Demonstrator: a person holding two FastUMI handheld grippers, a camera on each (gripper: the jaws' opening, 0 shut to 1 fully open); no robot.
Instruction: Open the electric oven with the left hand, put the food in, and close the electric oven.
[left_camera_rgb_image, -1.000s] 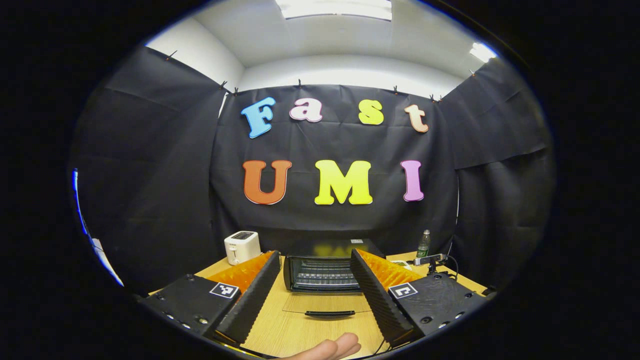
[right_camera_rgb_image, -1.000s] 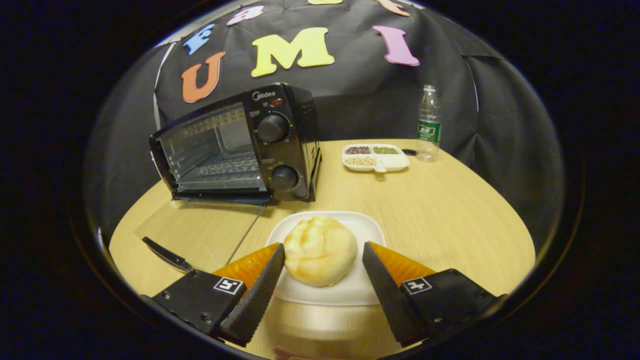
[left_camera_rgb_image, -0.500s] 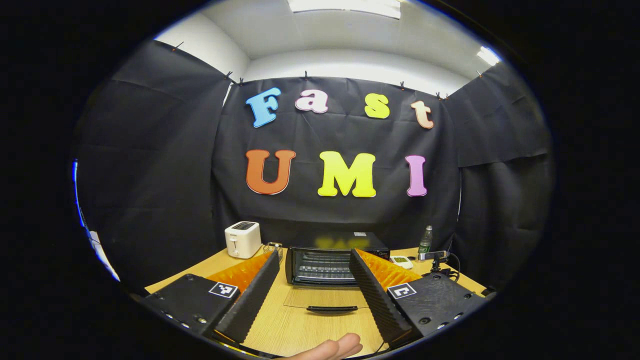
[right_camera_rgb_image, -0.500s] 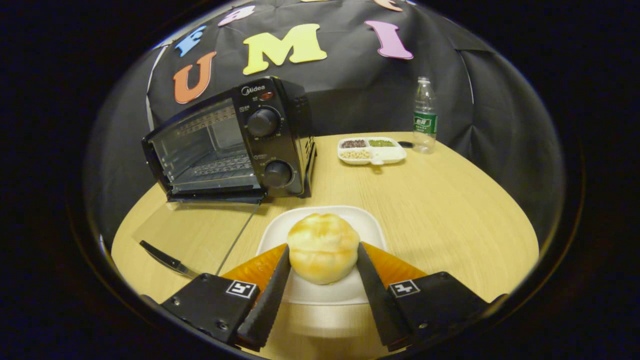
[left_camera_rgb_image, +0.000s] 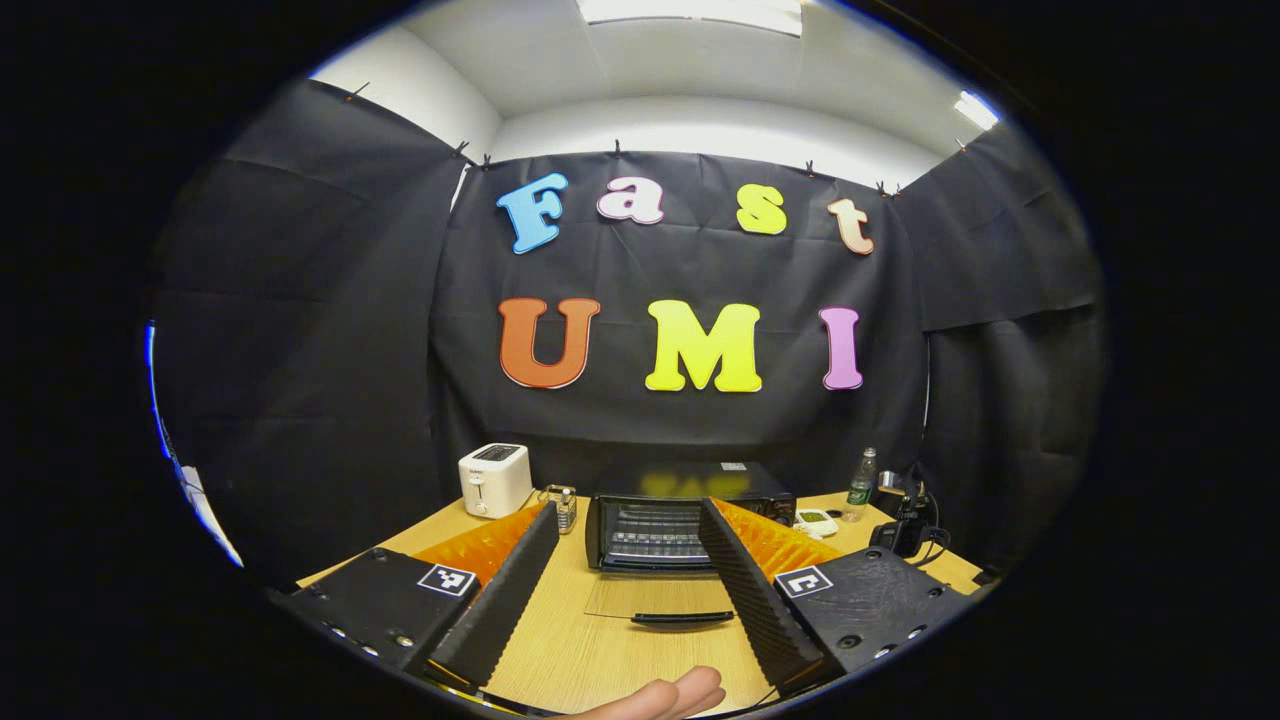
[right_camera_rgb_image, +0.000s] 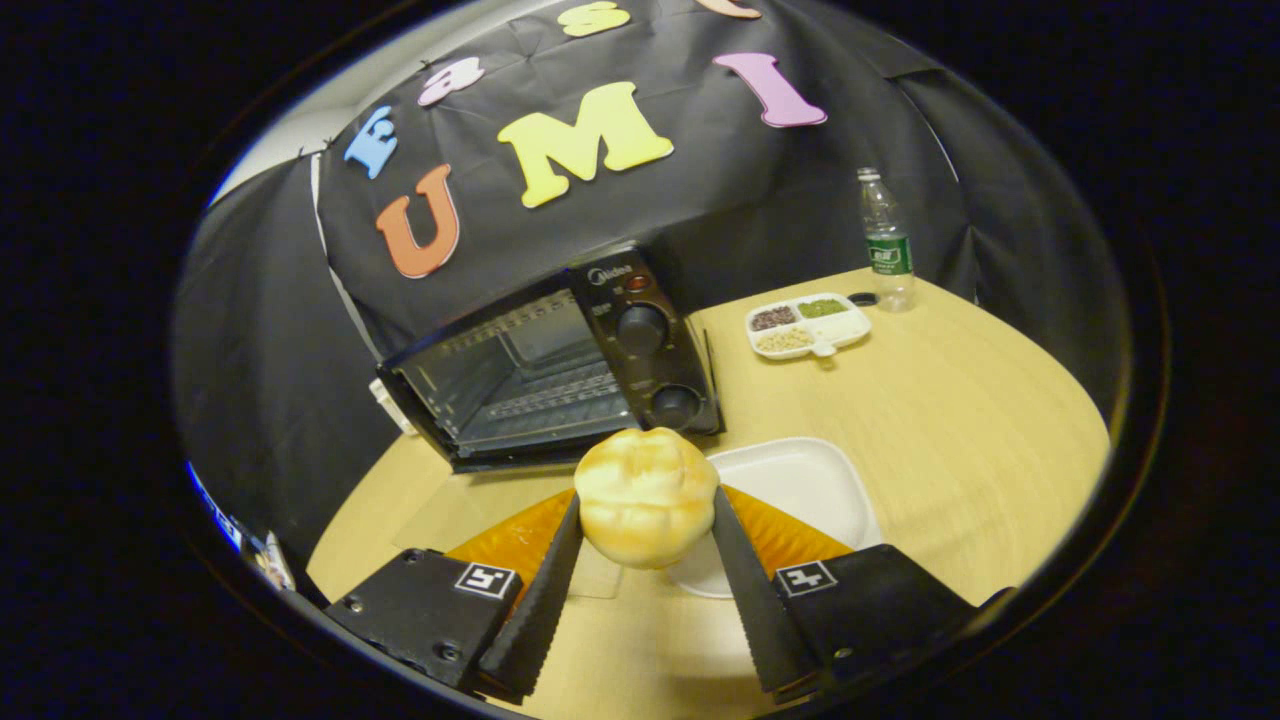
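Note:
The black electric oven stands on the wooden table with its glass door folded down flat and the rack inside showing. My right gripper is shut on a round golden bun, held lifted above the white plate and in front of the oven's mouth. In the left gripper view the oven sits farther off, straight ahead. My left gripper is open with nothing between its fingers, well back from the door handle.
A white toaster and a small jar stand left of the oven. Right of it are a divided snack tray, a water bottle and a black device with cables. A fingertip shows at the bottom edge.
My right gripper closed on the bun and lifted it off the plate, swinging left toward the oven opening. The left gripper drew back a little from the oven.

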